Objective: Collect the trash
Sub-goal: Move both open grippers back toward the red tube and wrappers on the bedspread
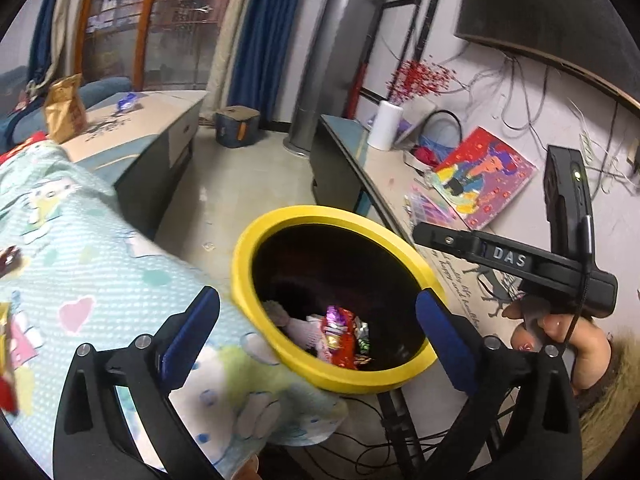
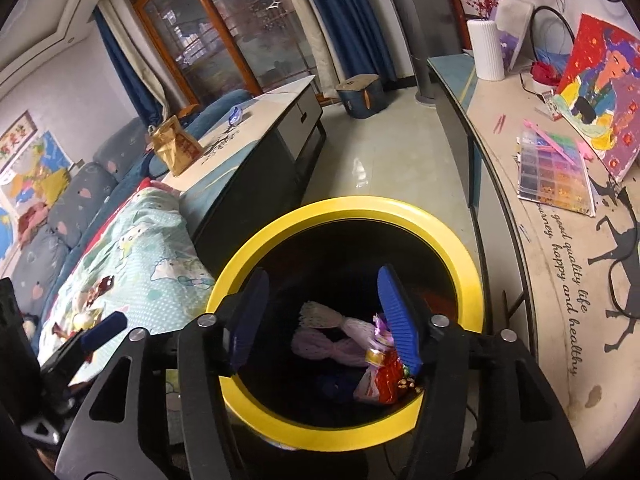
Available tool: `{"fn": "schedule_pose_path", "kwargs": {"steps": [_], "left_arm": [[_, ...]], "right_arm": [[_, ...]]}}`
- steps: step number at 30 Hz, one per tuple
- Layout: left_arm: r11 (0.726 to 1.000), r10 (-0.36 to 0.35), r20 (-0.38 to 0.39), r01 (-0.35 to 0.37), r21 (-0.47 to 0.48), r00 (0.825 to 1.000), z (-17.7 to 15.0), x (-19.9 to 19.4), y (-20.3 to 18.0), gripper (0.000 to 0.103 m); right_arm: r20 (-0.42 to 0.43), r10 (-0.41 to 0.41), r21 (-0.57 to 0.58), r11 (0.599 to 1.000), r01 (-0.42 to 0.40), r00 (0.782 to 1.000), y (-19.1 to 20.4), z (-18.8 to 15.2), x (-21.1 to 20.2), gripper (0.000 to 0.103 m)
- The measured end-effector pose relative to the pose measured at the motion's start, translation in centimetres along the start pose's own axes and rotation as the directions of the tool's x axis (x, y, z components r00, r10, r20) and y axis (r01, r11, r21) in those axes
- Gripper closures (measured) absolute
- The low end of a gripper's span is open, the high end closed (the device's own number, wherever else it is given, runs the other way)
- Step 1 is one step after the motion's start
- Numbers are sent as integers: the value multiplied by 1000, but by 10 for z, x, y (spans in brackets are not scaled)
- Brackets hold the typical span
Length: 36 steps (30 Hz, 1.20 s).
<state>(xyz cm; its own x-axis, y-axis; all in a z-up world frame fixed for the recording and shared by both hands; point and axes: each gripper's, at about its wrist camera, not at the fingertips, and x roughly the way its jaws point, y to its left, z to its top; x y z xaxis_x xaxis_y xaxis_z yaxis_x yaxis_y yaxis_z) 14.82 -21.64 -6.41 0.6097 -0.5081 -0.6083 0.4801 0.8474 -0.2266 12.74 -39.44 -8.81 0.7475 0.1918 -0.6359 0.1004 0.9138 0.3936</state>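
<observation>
At frame centre, my round yellow-rimmed black bin (image 2: 460, 248) holds crinkled foil wrappers (image 2: 384, 376); both fingers spread wide, empty; bed scraps (image 2: 94, 294) remain.

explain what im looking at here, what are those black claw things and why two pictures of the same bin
Each claw is a hand-held gripper with a camera looking along its two blue-padded fingers, one per hand, so you get two views. The left gripper sees the bin beside a patterned blanket, plus the person's other hand. The right gripper hangs over the bin, looking in at snack wrappers and white foam netting. Both grippers are open and hold nothing. More wrappers lie on the blanket.
</observation>
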Motion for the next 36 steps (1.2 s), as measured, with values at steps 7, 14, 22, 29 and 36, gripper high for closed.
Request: {"fn": "schedule_pose_path", "kwargs": {"steps": [7,14,22,29,36], "left_arm": [[998,63,37,-62,-33,997,1,-29,19,7],[991,129,85,-125,-50,988,3,-57,33,7],[980,187,113,-177,-90,976,2,-84,53,7],[968,232,128,-216,-129,964,-2,-101,67,7],[955,270,144,-247,-162,952,-6,-117,82,7]], "right_arm": [[15,31,-56,998,-30,999,25,1,-7,44],[17,72,-109,992,-70,997,49,-1,-14,44],[12,119,-167,979,-115,993,77,-6,-20,43],[5,154,-218,964,-149,988,100,-12,-25,40],[-11,184,-241,953,-181,983,117,-19,-27,39]]}}
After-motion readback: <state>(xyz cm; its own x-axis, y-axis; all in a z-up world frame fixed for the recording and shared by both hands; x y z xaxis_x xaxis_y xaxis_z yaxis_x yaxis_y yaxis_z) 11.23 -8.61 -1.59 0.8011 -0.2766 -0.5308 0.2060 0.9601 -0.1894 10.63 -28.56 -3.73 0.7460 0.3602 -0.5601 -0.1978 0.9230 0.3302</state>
